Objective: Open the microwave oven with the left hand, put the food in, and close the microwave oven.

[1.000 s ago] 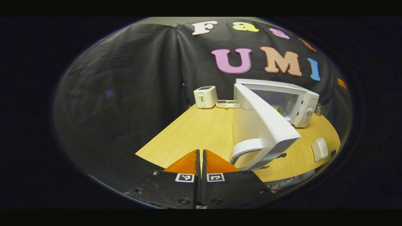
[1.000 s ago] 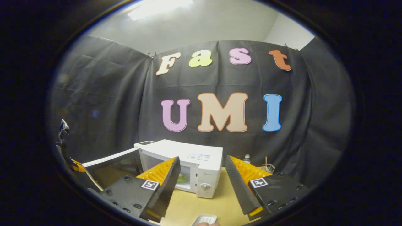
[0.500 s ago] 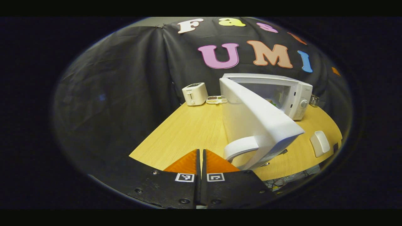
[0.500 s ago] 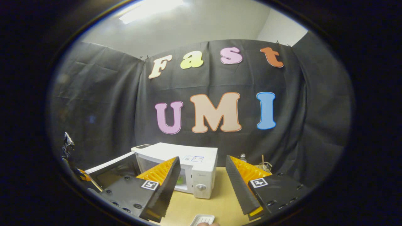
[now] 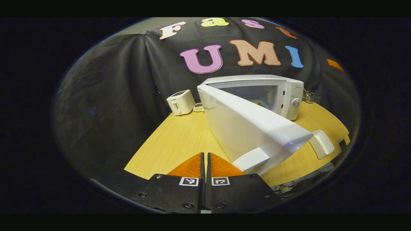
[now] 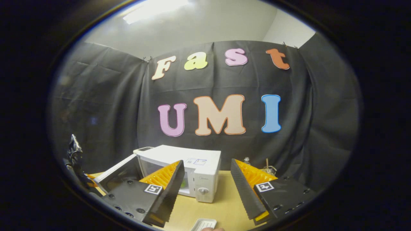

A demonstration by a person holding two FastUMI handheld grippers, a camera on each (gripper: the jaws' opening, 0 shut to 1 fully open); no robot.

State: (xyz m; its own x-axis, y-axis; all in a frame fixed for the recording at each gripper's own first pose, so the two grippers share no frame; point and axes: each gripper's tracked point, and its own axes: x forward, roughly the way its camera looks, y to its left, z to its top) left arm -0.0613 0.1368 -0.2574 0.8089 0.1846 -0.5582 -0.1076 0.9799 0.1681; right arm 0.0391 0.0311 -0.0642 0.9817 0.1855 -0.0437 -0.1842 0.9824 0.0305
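Hovering beside the microwave door, left gripper jaws closed, empty; right gripper jaws spread, empty.

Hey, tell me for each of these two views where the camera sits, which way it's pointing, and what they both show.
Left gripper view: rides the left gripper, fingers together, facing the open microwave door, with a toaster behind.
Right gripper view: rides the right gripper, fingers apart, tilted up at the booth wall, microwave low between them.
Shared: the microwave, its door and the wooden table.

Cloth-walled booth, kitchen-appliance table
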